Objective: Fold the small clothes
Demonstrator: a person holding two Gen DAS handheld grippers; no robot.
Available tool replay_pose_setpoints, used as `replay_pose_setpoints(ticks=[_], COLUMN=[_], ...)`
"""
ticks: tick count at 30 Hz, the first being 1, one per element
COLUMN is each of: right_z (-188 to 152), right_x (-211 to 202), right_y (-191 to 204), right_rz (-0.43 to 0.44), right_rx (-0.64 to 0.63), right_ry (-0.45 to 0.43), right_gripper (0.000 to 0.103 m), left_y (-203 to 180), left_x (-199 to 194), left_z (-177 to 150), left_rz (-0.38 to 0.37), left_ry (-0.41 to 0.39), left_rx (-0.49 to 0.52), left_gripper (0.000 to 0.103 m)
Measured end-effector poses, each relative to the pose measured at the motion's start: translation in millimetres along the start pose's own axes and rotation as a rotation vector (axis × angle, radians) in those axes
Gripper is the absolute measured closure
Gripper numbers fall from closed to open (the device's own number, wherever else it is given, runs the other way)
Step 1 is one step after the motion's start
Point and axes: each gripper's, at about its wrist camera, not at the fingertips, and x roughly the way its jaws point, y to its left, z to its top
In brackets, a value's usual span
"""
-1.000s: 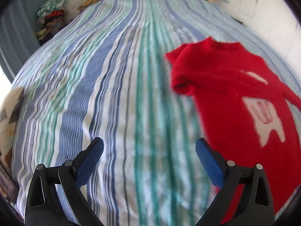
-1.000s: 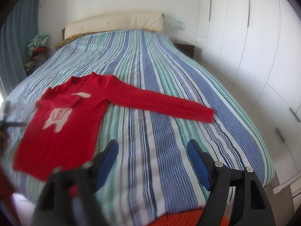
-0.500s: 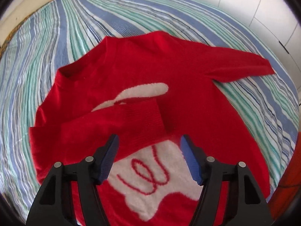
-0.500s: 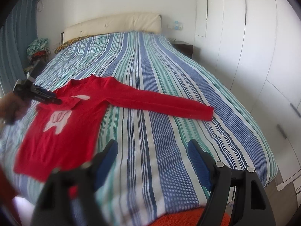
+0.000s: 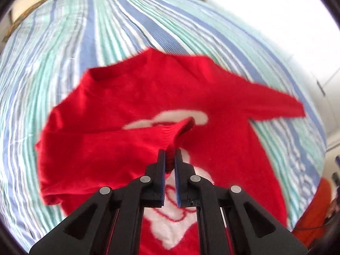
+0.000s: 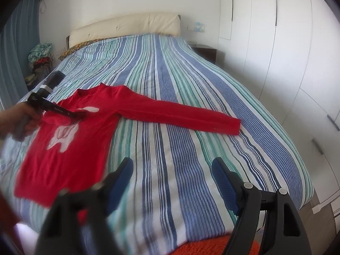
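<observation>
A red sweater point(image 6: 85, 140) with a white motif lies flat on the striped bed point(image 6: 191, 97). One sleeve point(image 6: 180, 114) stretches out to the right. The other sleeve point(image 5: 119, 146) is folded across the chest. My left gripper point(image 5: 170, 155) is shut on the cuff of that folded sleeve and lifts it slightly; it also shows in the right wrist view point(image 6: 81, 114), over the sweater's chest. My right gripper point(image 6: 172, 165) is open and empty, above the bed's near edge, to the right of the sweater's hem.
White wardrobe doors point(image 6: 286, 63) run along the bed's right side. A cream headboard point(image 6: 127, 25) and a dark nightstand point(image 6: 206, 52) are at the far end. A pile of clothes point(image 6: 40, 59) sits at the far left. An orange rug point(image 6: 212, 246) lies below.
My left gripper has swung over the sweater, closed on the folded sleeve's cuff and lifted it slightly. My right gripper has stayed open and almost still.
</observation>
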Motion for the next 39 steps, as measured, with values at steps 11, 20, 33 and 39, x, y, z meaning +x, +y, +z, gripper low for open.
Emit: replay_pose_setpoints(ticks=[11, 20, 33, 39], right_z=[1.3, 0.7, -1.6, -1.7], right_x=[5.2, 10.8, 13.7, 14.3], right_y=[3.2, 14.1, 21.8, 21.4], right_rz=[-0.010, -0.033, -0.057, -0.061], right_rx=[-0.006, -0.054, -0.090, -0.094], right_ry=[0.014, 0.038, 0.055, 0.060], right_gripper=[0.027, 0.027, 0.027, 0.027], left_y=[274.7, 340.9, 366.4, 366.4], left_x=[-179.2, -134.9, -103.7, -96.0], left_z=[-108.4, -194.5, -243.7, -246.2], left_rz=[0.304, 0.532, 0.618, 0.637], left_ry=[-0.278, -0.213, -0.062, -0.029], left_rx=[-0.562, -0.786, -0.893, -0.874], left_gripper=[0.097, 0.098, 0.100, 0.100])
